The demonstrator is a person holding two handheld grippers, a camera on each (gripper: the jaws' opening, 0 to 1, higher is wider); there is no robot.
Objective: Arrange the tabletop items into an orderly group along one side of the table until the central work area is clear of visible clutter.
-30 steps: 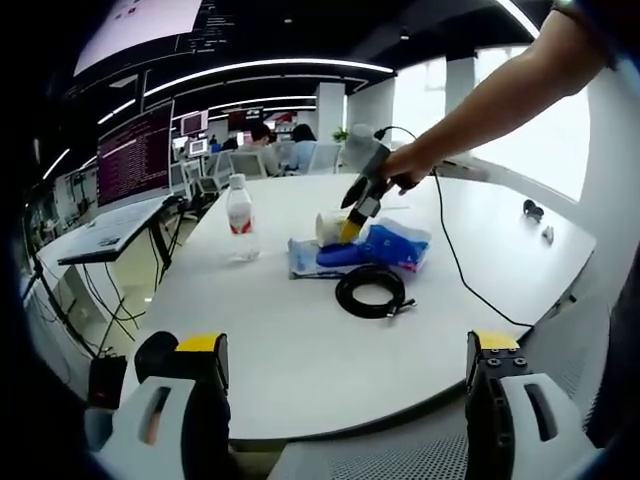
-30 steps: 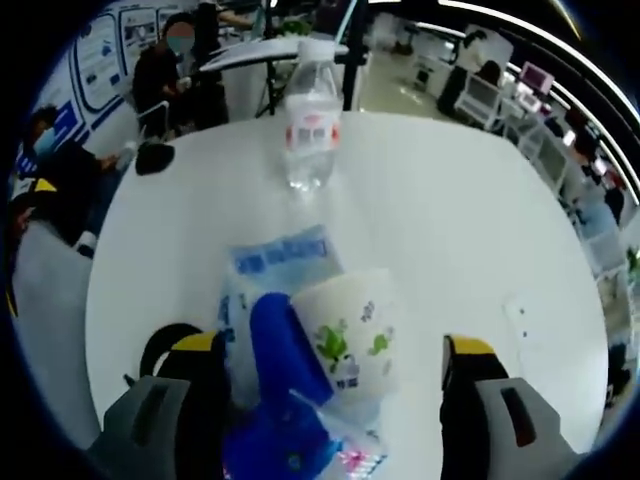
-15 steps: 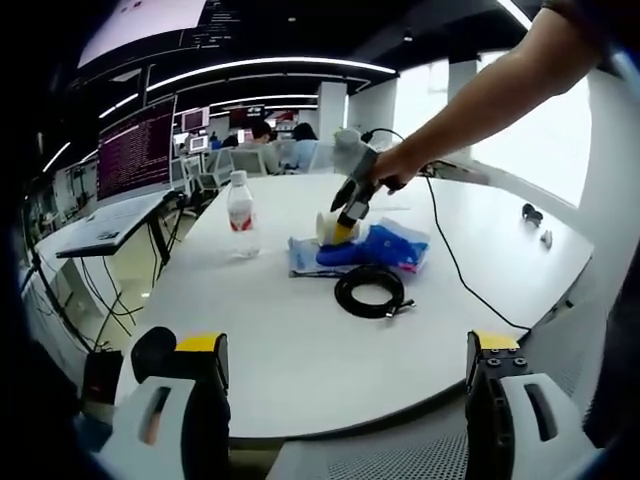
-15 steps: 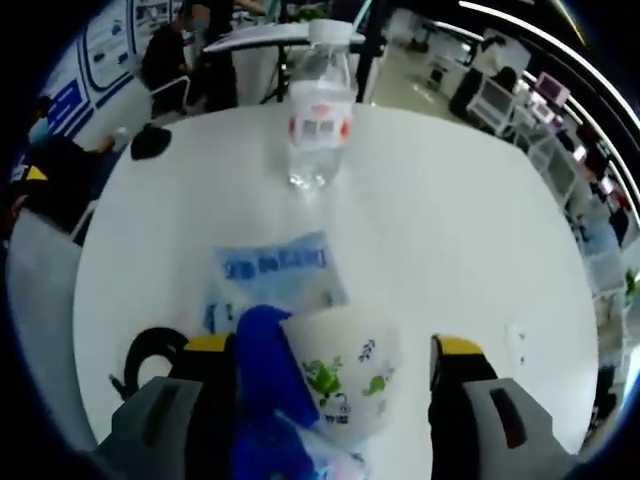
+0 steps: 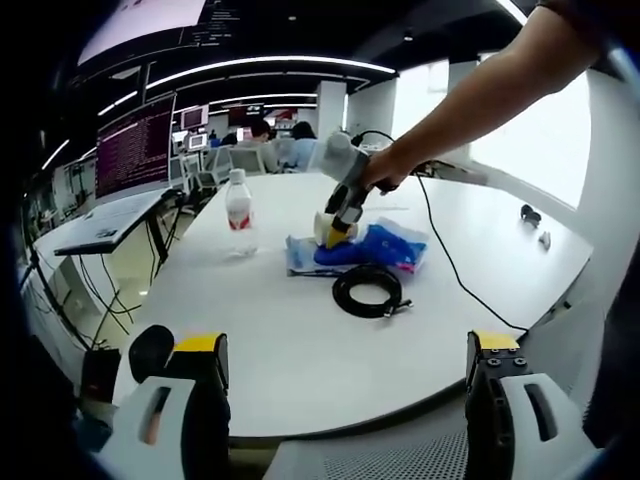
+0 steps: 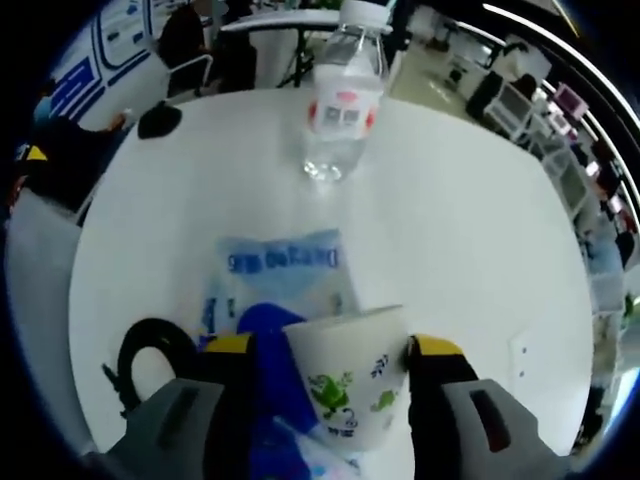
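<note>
Right gripper [image 6: 328, 352]: jaws clamped on cup [image 6: 347, 375]
Left gripper [image 5: 345, 350]: jaws apart, holding nothing
Bottle [image 6: 345, 95]: upright beyond cup
Cable [image 5: 367, 290]: coiled near cup

left gripper [image 5: 345, 375]: two pale grey jaws with slotted faces, black inner sides, yellow caps at the tips
right gripper [image 6: 330, 365]: same grey jaws, yellow-capped tips
right gripper from outside [image 5: 340, 200]: grey body, black midsection, yellow tip; black cable trailing behind
sleeve [image 5: 590, 15]: dark, possibly short; edge is blurred
</note>
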